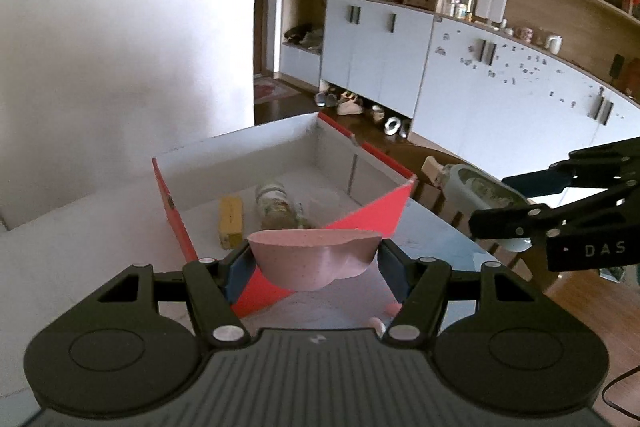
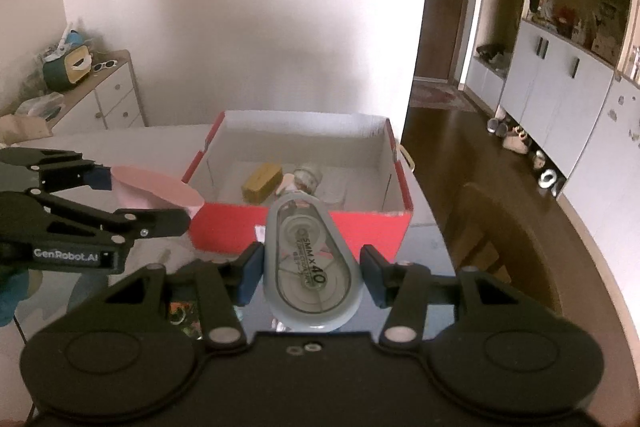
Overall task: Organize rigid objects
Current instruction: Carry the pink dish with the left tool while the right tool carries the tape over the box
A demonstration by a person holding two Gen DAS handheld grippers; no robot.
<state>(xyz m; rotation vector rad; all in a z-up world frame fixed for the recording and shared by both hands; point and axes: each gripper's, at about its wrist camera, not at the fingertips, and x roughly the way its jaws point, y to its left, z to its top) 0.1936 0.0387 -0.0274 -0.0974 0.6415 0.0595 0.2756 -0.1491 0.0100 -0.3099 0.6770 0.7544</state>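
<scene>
Smooth pink bowl, glossy teardrop dispenser

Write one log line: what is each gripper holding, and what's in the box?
left gripper: pink bowl | right gripper: correction tape | red box: yellow block, jar

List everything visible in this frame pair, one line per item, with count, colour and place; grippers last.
box: one, red outside, white inside, open, on the table
yellow block: one, lying inside the box
glass jar: one, clear, on its side inside the box, next to the yellow block
pink bowl: one, held above the table near the box
correction tape dispenser: one, grey-blue translucent, held in front of the box
table: one, pale top
wall cabinets: white doors, behind the table
left gripper: black, shut on the pink bowl
right gripper: black, shut on the correction tape dispenser
</scene>
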